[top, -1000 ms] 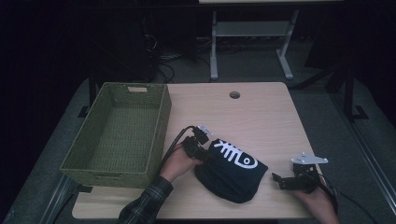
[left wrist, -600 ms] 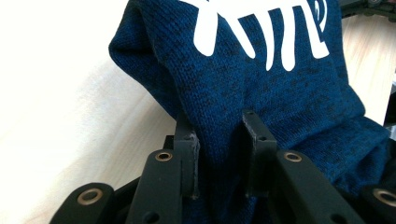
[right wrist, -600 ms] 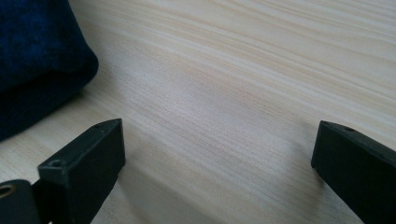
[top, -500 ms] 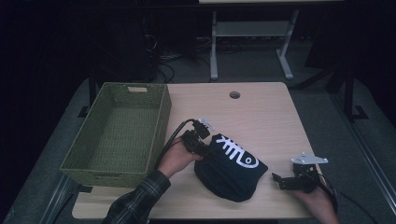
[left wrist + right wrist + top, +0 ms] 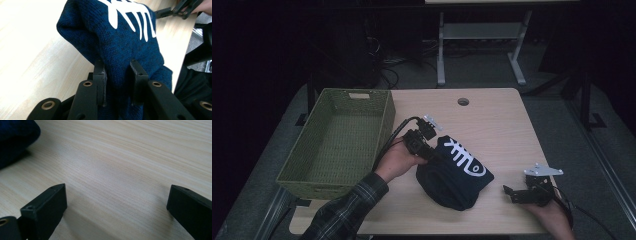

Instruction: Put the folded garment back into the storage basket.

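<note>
So since the earlier frame my left gripper has come up off the table a bit and dragged the near-left edge of the dark blue knit garment up with it. You can see that corner of the fabric bunched and raised now, where before it lay flatter. My right gripper hasn't budged.

Left claw is pinched on a fold of the knit. In the left gripper view the two pads sit on either side of a ridge of the blue garment, squeezing it, jaws fairly narrow. The white fish-skeleton print runs across the cloth above the pinch.

Right claw is spread wide and holding nothing. In the right gripper view I see bare wood of the table between the two jaws, with a bit of the blue garment off in the upper left corner, well apart from them.

The garment itself sits on the table toward the near edge, roughly in the middle, mostly still resting on the wood except for the lifted bit. The green woven basket is on the table's left side, just beside my left hand. The right gripper rests near the front right corner, a little way off from the cloth.
</note>
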`<state>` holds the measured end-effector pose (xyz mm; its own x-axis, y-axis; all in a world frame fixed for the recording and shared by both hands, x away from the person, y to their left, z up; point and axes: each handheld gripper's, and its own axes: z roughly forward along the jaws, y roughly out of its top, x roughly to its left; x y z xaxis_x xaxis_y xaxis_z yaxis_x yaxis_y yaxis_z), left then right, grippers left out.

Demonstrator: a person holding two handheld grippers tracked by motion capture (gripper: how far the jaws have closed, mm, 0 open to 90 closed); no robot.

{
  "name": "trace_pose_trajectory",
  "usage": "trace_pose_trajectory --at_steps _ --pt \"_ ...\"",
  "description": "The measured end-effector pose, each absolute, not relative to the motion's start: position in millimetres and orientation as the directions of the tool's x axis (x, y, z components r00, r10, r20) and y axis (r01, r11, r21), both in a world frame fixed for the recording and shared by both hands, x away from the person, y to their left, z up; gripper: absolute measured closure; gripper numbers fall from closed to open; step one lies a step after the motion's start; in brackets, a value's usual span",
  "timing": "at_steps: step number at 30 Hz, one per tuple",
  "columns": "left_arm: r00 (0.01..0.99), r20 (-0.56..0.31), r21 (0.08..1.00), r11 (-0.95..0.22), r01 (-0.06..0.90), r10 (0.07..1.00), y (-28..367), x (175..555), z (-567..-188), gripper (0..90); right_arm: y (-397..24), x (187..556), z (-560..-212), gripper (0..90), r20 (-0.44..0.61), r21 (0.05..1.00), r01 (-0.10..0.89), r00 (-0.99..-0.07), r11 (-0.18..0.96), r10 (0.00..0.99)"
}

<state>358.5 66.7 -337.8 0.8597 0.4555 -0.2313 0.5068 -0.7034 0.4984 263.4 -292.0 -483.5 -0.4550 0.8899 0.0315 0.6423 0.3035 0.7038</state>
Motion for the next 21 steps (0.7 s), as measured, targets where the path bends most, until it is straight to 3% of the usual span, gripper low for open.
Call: trace_pose_trajectory --at_steps 21 --pt "0.845 -0.248 0.508 -0.679 0.531 0.475 89 362 -272 71.8 -292 263 -483 2.3 0.032 0.704 0.642 -0.455 0.303 0.890"
